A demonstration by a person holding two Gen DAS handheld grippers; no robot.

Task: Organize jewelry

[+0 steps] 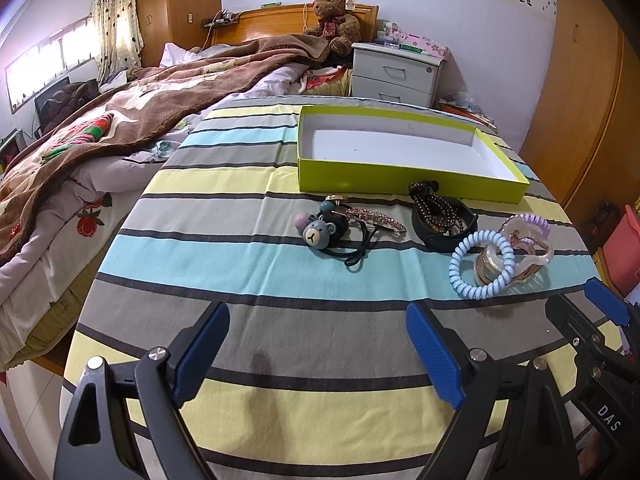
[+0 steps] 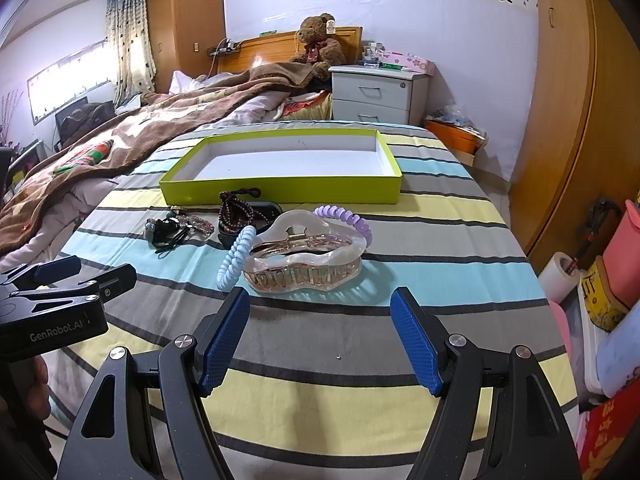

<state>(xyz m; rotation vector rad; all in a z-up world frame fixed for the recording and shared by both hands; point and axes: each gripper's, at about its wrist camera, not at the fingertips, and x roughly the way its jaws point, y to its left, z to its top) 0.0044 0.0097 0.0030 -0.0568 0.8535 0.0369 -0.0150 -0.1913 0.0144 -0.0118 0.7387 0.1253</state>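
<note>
An empty lime-green tray [image 1: 400,184] [image 2: 280,190] lies on the striped cloth. In front of it lie a bear hair tie [image 1: 318,232] [image 2: 160,229], a rhinestone clip [image 1: 376,218] [image 2: 196,222], a dark bead bracelet [image 1: 436,208] [image 2: 232,210] on a black band, a blue coil tie [image 1: 480,266] [image 2: 234,258], a purple coil tie [image 1: 534,222] [image 2: 348,218] and a clear pink claw clip [image 1: 520,256] [image 2: 304,260]. My left gripper [image 1: 318,344] is open and empty, short of the bear tie. My right gripper [image 2: 320,336] is open and empty, just before the claw clip.
A bed with a brown blanket [image 1: 120,120] lies to the left. A white nightstand [image 1: 396,76] and a teddy bear [image 1: 336,20] stand at the back. Wooden wardrobes [image 2: 580,120] and boxes [image 2: 608,300] stand on the right. The right gripper also shows in the left wrist view [image 1: 600,320].
</note>
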